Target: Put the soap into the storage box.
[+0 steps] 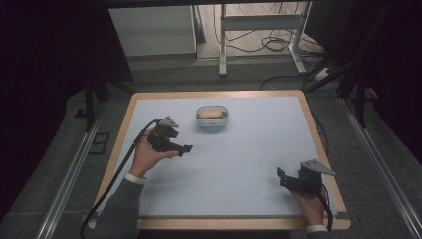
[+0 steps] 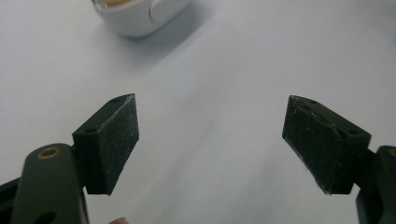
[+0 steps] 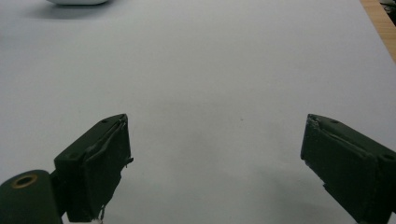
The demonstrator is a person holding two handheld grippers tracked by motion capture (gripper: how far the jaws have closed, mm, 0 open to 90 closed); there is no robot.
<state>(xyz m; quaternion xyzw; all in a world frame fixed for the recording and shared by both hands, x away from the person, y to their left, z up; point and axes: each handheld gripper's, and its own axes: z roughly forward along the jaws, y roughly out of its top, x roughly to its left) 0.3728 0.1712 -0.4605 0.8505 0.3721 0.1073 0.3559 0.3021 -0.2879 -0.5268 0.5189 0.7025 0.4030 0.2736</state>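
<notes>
A shallow, rounded white plastic dish (image 1: 212, 119) holding a tan oval bar (image 1: 211, 114) sits on the matte pale-blue mat (image 1: 239, 164) of a wood-edged table (image 1: 313, 130). The left gripper (image 1: 186, 148), near the dish, and the right gripper (image 1: 280, 174), well apart, both gape wide with nothing between their rough black pads (image 2: 116, 140).

We see the dish (image 2: 140, 18) cut off by the top edge in the left gripper view; what the tan lump (image 1: 211, 114) inside is, we cannot tell.
</notes>
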